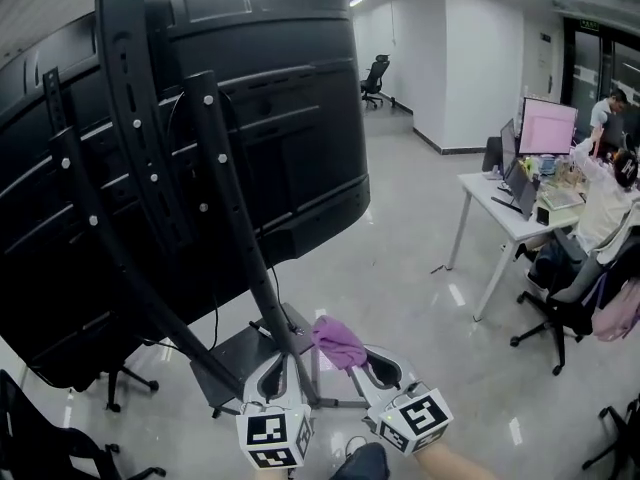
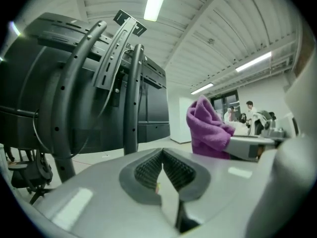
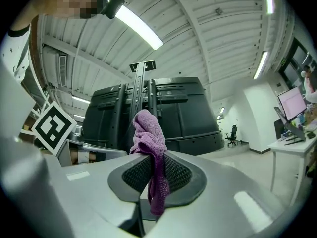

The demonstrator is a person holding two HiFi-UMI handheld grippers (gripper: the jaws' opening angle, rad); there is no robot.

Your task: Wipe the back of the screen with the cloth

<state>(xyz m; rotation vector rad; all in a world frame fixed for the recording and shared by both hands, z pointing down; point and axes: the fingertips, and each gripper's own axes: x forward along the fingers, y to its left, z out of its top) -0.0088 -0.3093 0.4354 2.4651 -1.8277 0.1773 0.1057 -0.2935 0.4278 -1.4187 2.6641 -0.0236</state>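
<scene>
The large black screen (image 1: pixel 250 118) stands on a wheeled stand with its back toward me, crossed by dark mounting rails (image 1: pixel 150 168). My right gripper (image 1: pixel 352 352) is shut on a purple cloth (image 1: pixel 340 340), held low in front of the stand's base; the cloth (image 3: pixel 148 138) bunches above the closed pads and a strip hangs below them. My left gripper (image 1: pixel 278 370) is beside it, shut with nothing between its pads (image 2: pixel 148 170). In the left gripper view the cloth (image 2: pixel 208 128) shows to the right and the screen's back (image 2: pixel 74 98) fills the left.
The stand's base plate (image 1: pixel 245 353) and legs lie on the glossy floor just ahead. An office chair (image 1: pixel 60 408) stands at lower left. A white desk (image 1: pixel 505 218) with monitors and seated people is at the right. Another chair (image 1: pixel 375 80) stands far back.
</scene>
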